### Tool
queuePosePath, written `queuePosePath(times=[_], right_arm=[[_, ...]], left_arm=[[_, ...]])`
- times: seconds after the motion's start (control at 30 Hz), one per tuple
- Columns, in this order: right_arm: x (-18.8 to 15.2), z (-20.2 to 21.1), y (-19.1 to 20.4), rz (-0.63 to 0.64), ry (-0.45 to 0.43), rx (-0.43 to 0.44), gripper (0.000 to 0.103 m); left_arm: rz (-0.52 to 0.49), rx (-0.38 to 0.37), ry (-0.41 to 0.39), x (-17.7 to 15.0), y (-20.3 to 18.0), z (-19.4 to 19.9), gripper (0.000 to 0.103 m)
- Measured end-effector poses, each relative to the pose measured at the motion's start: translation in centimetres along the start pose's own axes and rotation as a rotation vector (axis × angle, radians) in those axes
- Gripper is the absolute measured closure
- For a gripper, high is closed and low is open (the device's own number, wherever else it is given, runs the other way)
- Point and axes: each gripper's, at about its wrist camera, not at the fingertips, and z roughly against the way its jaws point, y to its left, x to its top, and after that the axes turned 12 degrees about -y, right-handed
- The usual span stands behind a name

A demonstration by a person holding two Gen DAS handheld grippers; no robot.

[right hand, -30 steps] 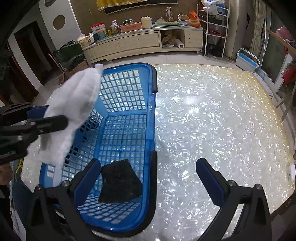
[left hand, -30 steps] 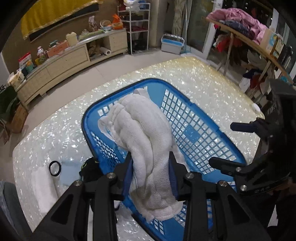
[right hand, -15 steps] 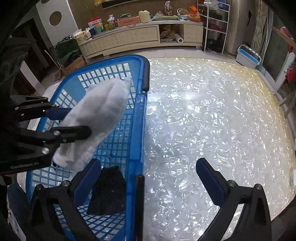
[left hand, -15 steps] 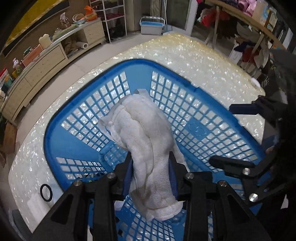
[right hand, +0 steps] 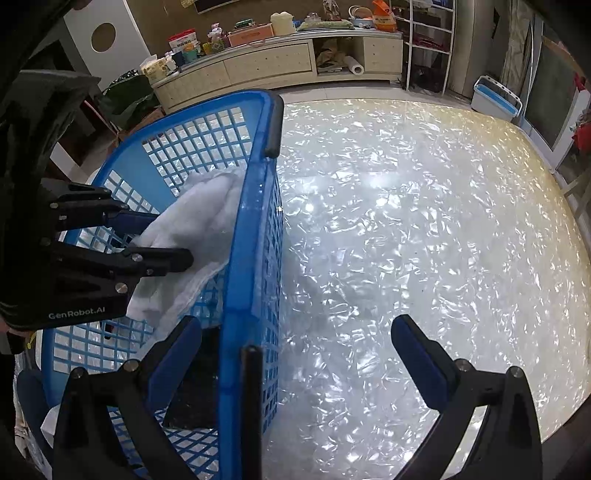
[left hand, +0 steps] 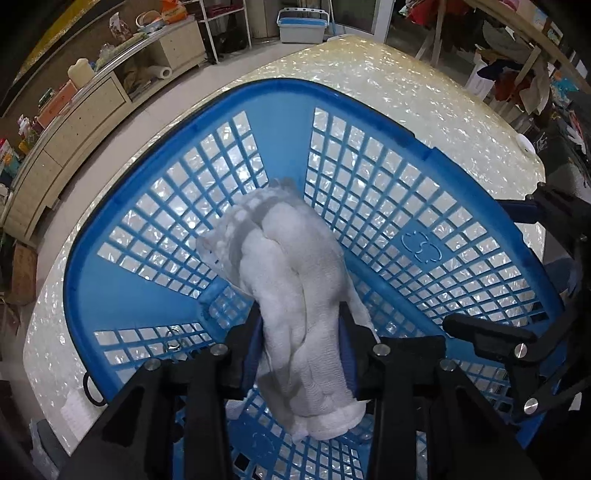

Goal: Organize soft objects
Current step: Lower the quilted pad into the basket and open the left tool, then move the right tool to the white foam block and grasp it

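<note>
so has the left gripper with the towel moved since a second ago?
Yes. In the right wrist view the left gripper, clamped on the white towel, was outside the blue basket rim; it is now down inside the walls.

A long cream cabinet with drawers (right hand: pixel 273 70) stands against the brown wall (right hand: pixel 166 14). Boxes and jars sit on top of it. Right of the cabinet is a white wire shelf rack (right hand: pixel 428 40), then a small blue-and-white plastic bin (right hand: pixel 496 98) on the pale floor (right hand: pixel 332 92).
</note>
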Motion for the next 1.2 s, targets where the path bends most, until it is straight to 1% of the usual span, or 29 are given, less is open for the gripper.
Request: queuePosePath(times=[0.07,0.13,0.2,0.37,0.4,0.43,0.5,0.57,0.6,0.8,0.9,1.03,1.07,1.13,1.17,1.2], right_arm=[[0.1,-0.1,-0.1,-0.002,0.003,0.003,0.000],[0.1,-0.1,0.1,-0.003,0.005,0.007,0.000],[0.1,0.0,0.1,-0.004,0.003,0.008,0.000],[0.1,0.3,0.0,-0.003,0.000,0.011,0.000],[0.1,0.4,0.1,-0.001,-0.002,0.012,0.000],[0.1,0.5,0.0,0.001,-0.004,0.011,0.000],[0.0,1.0,-0.1,0.002,-0.008,0.008,0.000],[-0.1,1.5,-0.1,0.002,-0.014,0.006,0.000],[-0.1,1.7,-0.2,0.002,-0.016,0.005,0.000],[-0.4,3.4,-0.2,0.004,-0.040,0.001,0.000],[-0.6,4.2,0.2,0.011,-0.052,0.004,0.000],[-1.0,5.4,1.6,0.022,-0.066,0.008,0.000],[-1.0,5.7,2.0,0.027,-0.070,0.009,0.000],[-1.1,6.2,3.0,0.038,-0.078,0.013,0.000],[-1.1,6.5,3.5,0.045,-0.083,0.015,0.000],[-0.9,6.6,3.7,0.050,-0.088,0.018,0.000]], left_arm=[[-0.004,0.008,-0.004,0.1,0.2,-0.1,0.068],[0.006,0.006,-0.004,0.0,0.6,-0.2,0.063],[0.018,0.006,-0.007,0.0,0.8,-0.1,0.056],[0.013,0.023,-0.015,0.0,0.8,0.2,0.042],[0.010,0.028,-0.018,-0.1,0.6,0.2,0.037],[0.003,0.035,-0.024,-0.1,0.4,0.4,0.034],[0.001,0.039,-0.034,-0.2,0.2,0.9,0.025],[0.002,0.042,-0.044,-0.3,0.0,1.4,0.023],[-0.001,0.049,-0.053,-0.4,-0.2,1.7,0.019],[0.013,0.096,-0.114,-1.2,-0.8,4.8,0.018],[0.037,0.118,-0.152,-1.8,-0.6,6.8,0.018],[0.102,0.157,-0.179,-3.3,0.0,9.4,0.017],[0.112,0.157,-0.187,-3.5,0.1,9.9,0.014],[0.131,0.159,-0.203,-4.4,0.4,11.1,0.012],[0.139,0.169,-0.212,-5.0,0.4,11.9,0.009],[0.142,0.181,-0.220,-5.5,0.4,12.5,0.004]])
